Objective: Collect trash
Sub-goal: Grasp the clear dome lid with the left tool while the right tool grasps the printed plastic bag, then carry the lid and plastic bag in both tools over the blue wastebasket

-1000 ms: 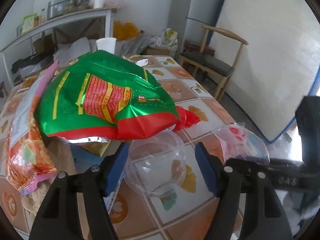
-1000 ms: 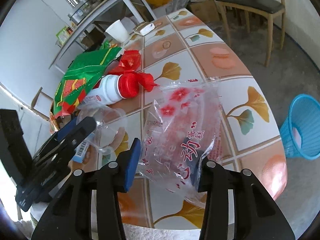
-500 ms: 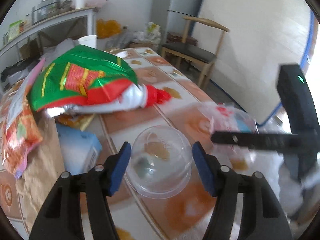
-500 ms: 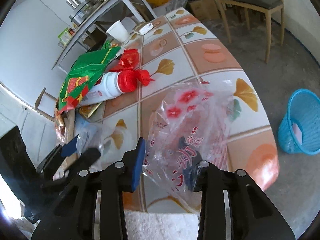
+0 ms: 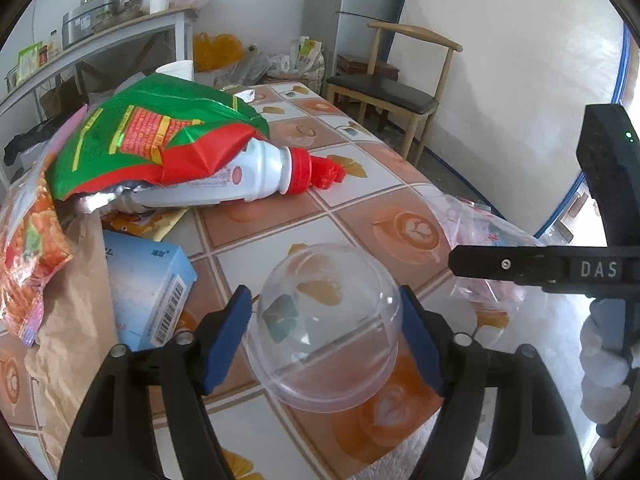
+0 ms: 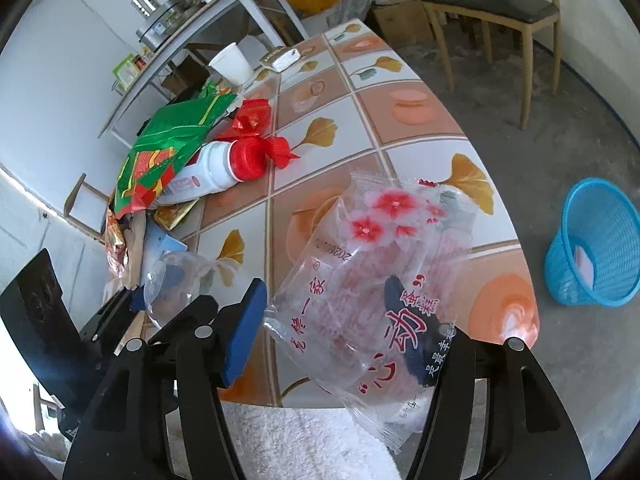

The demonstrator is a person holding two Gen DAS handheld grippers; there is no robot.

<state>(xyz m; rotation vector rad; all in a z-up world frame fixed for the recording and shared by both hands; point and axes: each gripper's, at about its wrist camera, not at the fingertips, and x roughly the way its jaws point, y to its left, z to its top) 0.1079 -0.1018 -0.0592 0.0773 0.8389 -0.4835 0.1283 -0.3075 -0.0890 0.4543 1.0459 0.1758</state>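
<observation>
Framing a clear plastic dome lid (image 5: 326, 328), the left gripper (image 5: 325, 334) has its blue pads on either side of it, the jaws spreading and the pads apparently only brushing the rim or just off it; contact cannot be told for sure. The lid sits round side up on the tiled table (image 5: 256, 236), right between the fingers, so it has no real long axis. The right gripper (image 6: 338, 330) hovers at the near table edge with its jaws opening around a clear snack wrapper (image 6: 384, 280) printed with red flowers; the left pad stands clear of the film, the right one is hidden behind it. The wrapper's long axis runs from the jaws up and away across the table, tilted toward the right. Each hand is nearest its own item. Farther back, a white bottle (image 5: 224, 180) with a red cap lies on its side, cap pointing right, half under a green and red foil bag (image 5: 152, 136). A blue basket (image 6: 596, 244) stands on the floor to the right, well apart from the table, nearer the right hand.
</observation>
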